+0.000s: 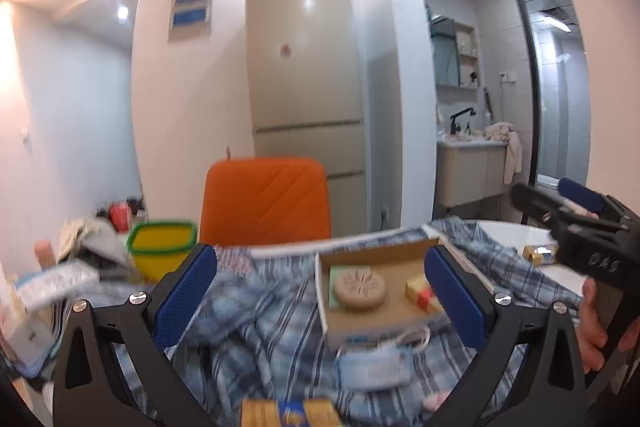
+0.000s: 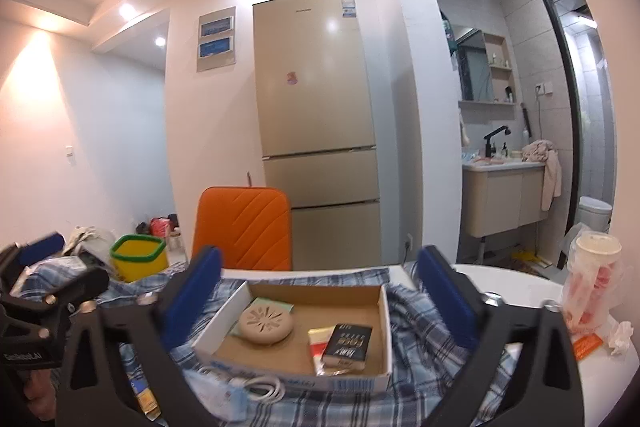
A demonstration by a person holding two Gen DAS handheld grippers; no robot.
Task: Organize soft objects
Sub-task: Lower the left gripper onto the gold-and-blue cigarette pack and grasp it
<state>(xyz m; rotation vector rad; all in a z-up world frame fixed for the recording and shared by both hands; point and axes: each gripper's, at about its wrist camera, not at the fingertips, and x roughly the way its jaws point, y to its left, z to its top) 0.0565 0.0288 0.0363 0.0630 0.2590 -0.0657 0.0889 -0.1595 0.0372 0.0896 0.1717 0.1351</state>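
A rumpled blue plaid cloth [image 1: 256, 327] [image 2: 424, 359] is spread over the table. On it rests a shallow cardboard box [image 1: 360, 333] [image 2: 304, 383] holding a round beige disc [image 2: 266, 323], a yellow-red packet and a black packet [image 2: 348, 343]. My left gripper [image 1: 320, 291] is open above the cloth, gripping nothing; in the right wrist view it shows at the far left [image 2: 64, 263]. My right gripper [image 2: 320, 287] stands wide open in front of the box, also holding nothing; in the left wrist view it shows at the right edge [image 1: 548, 195], held by a hand.
A white cable [image 2: 260, 389] and a light blue pouch [image 1: 372, 367] lie by the box's near side. An orange chair back [image 2: 244, 227] and a yellow bin [image 2: 140, 261] stand behind. A bagged cup [image 2: 592, 279] sits on the white table [image 2: 520, 287]. A clutter pile [image 1: 88, 243] lies left.
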